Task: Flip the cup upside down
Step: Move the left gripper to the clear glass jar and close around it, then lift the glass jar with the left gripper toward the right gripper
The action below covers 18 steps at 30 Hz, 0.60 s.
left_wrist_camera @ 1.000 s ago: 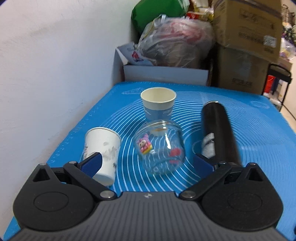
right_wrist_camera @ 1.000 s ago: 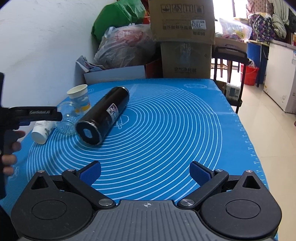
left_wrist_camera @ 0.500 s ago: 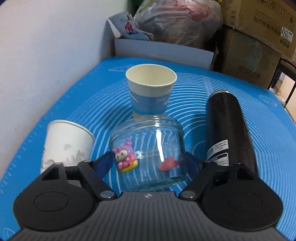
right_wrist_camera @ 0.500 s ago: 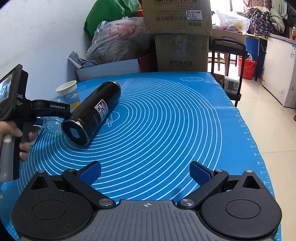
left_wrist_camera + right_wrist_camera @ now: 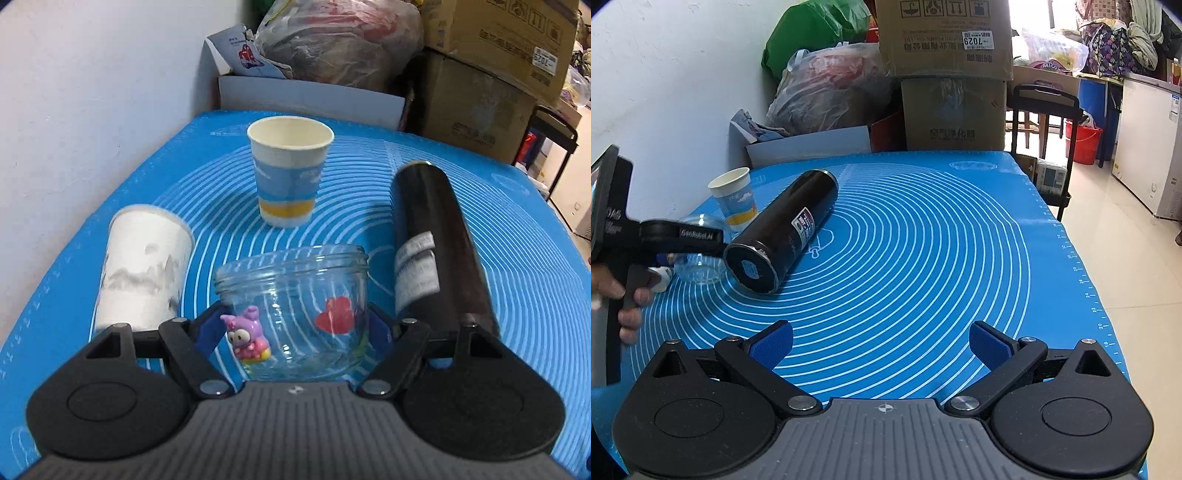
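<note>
A clear glass jar cup (image 5: 295,310) with a pink pig sticker and a red sticker sits between the blue pads of my left gripper (image 5: 293,328), which is shut on it; its mouth faces away and slightly up. The jar also shows in the right wrist view (image 5: 698,262), held above the blue mat (image 5: 923,258). My right gripper (image 5: 881,345) is open and empty over the mat's near edge.
A blue-and-white paper cup (image 5: 290,170) stands upright behind the jar. A white paper cup (image 5: 142,266) is at the left. A black flask (image 5: 436,240) lies on its side at the right. Boxes and bags (image 5: 945,74) stand behind the table, a white wall at the left.
My left gripper moved forward around the glass jar, closed on it and lifted it, tilting its mouth away. The right gripper stayed open and shifted slightly.
</note>
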Tool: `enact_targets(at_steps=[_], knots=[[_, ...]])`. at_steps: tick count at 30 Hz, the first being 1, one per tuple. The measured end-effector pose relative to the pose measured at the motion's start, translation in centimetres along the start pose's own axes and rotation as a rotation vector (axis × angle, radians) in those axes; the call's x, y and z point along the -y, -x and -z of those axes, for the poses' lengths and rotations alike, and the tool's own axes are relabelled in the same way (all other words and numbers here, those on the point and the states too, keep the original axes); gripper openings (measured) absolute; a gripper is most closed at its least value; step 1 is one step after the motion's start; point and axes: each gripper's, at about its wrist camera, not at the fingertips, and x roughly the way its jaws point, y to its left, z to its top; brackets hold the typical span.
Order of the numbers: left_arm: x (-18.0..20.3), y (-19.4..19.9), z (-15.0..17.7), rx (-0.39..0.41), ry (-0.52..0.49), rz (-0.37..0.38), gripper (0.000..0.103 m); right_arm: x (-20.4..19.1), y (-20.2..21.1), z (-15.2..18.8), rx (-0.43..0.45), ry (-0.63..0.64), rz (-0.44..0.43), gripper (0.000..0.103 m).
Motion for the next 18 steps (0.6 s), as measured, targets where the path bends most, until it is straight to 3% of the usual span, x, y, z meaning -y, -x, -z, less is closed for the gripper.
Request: enact_targets(at_steps=[7,18], knots=[[0.1,4.3,2.8,-0.004,-0.036,0.043,0.078,-0.5,1.6,0.1,0.02,0.011,-0.01,0.103],[1.9,9.3,8.2,-0.091,-0.088,0.127,0.078,-1.0,4.5,1.5,0.031,0.019,-0.029,0.103]])
